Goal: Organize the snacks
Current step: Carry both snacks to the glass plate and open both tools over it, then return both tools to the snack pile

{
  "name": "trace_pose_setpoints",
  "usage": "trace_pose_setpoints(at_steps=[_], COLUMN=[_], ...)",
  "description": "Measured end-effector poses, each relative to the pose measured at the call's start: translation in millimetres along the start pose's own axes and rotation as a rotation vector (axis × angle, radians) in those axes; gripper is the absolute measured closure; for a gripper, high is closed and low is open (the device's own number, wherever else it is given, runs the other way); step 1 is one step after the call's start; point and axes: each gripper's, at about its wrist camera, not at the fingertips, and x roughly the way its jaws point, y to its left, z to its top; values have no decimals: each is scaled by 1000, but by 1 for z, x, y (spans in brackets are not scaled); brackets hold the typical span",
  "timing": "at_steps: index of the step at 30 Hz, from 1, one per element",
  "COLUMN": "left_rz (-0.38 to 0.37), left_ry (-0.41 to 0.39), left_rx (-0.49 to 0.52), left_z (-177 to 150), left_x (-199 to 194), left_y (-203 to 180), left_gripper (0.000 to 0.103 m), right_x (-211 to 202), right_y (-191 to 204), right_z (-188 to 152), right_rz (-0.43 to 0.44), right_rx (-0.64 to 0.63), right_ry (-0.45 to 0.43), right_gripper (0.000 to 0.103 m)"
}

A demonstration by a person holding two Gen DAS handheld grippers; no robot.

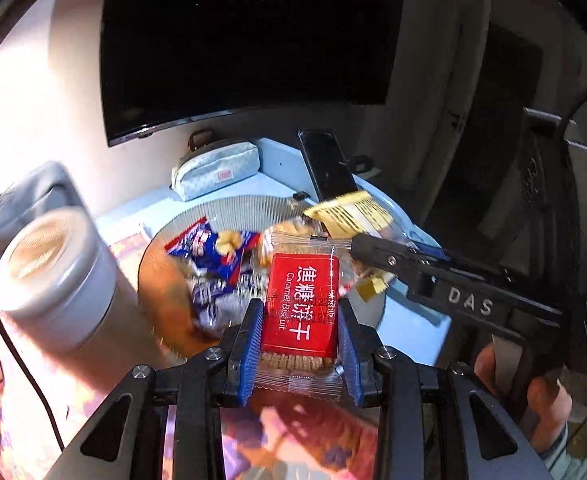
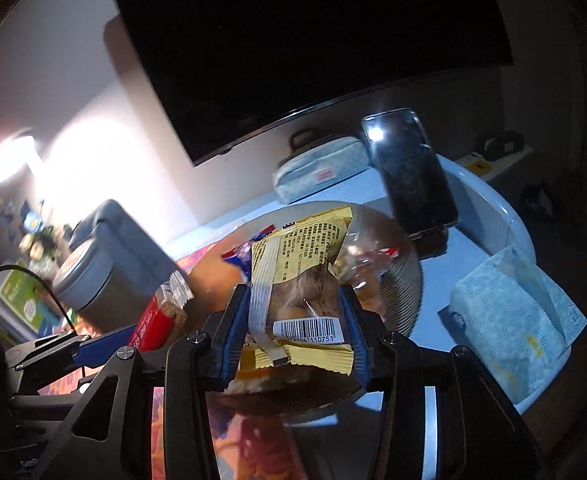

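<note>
The left gripper (image 1: 300, 350) is pinching a red biscuit packet (image 1: 301, 304) between its blue pads, the jaws pressing on both long sides of the wrapper. The packet is hanging above a round plate (image 1: 229, 208) with a ribbed rim, which is sitting on the pale blue worktop (image 1: 277, 160). On the plate, blue and white snack wrappers (image 1: 209, 256) are lying in a loose heap, blurred by motion.

The right gripper (image 2: 291, 344) is squeezing a yellow and clear snack packet (image 2: 299, 280), its jaws closing on the sides near the barcode label. In the left wrist view this same packet (image 1: 349, 216) is showing at the tip of the right gripper (image 1: 357, 246), just over the far edge of the plate, and a hand (image 1: 533, 396) is gripping the handle at the lower right. In the right wrist view the red biscuit packet (image 2: 153, 320) is appearing at the lower left, beside the left gripper's blue fingertip (image 2: 101, 346).

A black phone (image 2: 409, 176) is leaning upright behind the plate. A pale pencil case (image 1: 217, 172) is lying at the back of the worktop under a dark screen (image 1: 245, 40). A grey lidded canister (image 1: 53, 268) is standing to the left of the plate. A light blue tissue pack (image 2: 513, 312) is resting on the worktop at the right.
</note>
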Motion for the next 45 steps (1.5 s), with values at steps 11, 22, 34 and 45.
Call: trace_pose_setpoints(at_steps=[11, 22, 34, 45], left_rz=[81, 54, 222, 514], left_ry=[-26, -122, -183, -109], left_rx=[53, 33, -171, -536], left_z=[13, -4, -84, -201], left_x=[18, -57, -174, -211], left_y=[-6, 6, 108, 268], left_gripper=[52, 52, 52, 36], right_x=[11, -30, -50, 26], right_y=[-27, -3, 113, 244], right_z=[-1, -7, -66, -122], right_rz=[37, 59, 185, 338], right_rx=[97, 45, -297, -517], right_ry=[45, -17, 44, 244], right_gripper=[48, 45, 44, 43])
